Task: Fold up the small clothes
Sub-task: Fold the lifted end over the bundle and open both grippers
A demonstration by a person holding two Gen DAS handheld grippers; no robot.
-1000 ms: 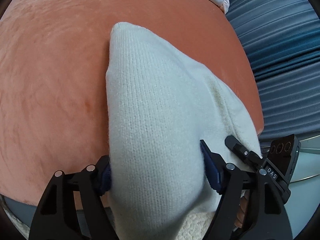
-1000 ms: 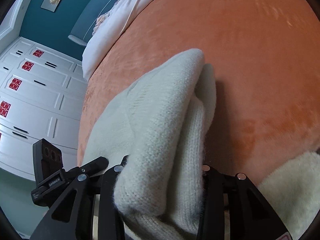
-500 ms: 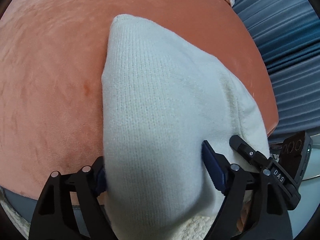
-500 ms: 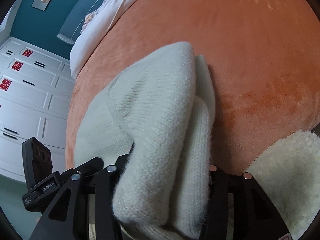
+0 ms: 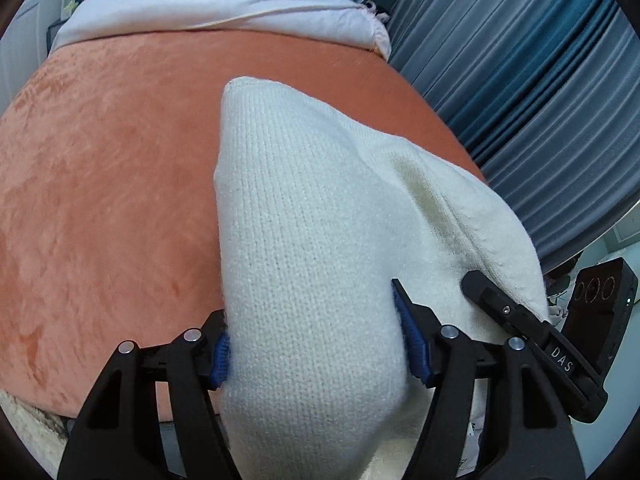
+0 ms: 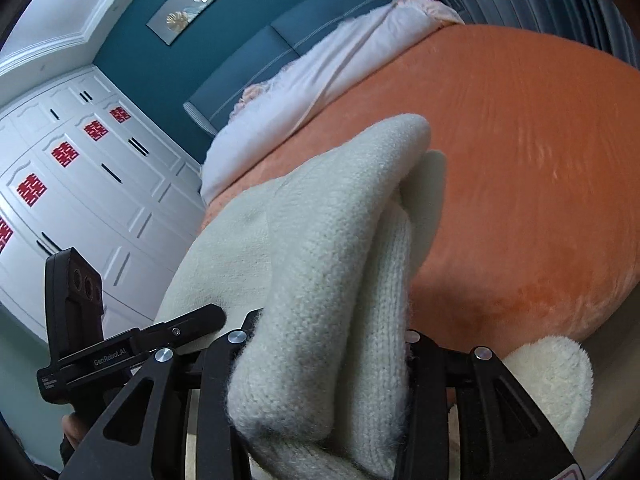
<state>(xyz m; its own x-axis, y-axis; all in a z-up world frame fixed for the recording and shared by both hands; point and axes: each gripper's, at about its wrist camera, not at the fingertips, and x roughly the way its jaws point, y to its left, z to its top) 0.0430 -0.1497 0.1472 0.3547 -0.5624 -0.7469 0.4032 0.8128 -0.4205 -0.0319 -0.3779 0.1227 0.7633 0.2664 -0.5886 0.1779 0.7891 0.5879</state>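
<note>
A cream knitted garment [image 5: 320, 220] lies folded in thick layers over the near edge of an orange velvet bed cover [image 5: 100, 160]. My left gripper [image 5: 316, 344] is shut on one near corner of the thick fold, its blue pads [image 5: 412, 336] pressed into the knit. The right gripper shows at the right of this view [image 5: 520, 320]. In the right wrist view the same garment [image 6: 332, 240] bunches between the fingers of my right gripper [image 6: 324, 356], which is shut on its other near corner. The left gripper's body [image 6: 132, 352] is at the left.
A white duvet [image 5: 224, 8] lies across the far end of the bed. Blue-grey curtains [image 5: 540, 80] hang at the right. White wardrobes with red emblems [image 6: 60, 184] and a teal headboard [image 6: 312, 32] stand beyond the bed. A fluffy cream rug [image 6: 548, 380] lies below the bed's edge.
Both grippers have lifted and tilted up with the garment held, so the far end of the bed, the duvet and the wall have come into view. The grips are unchanged.
</note>
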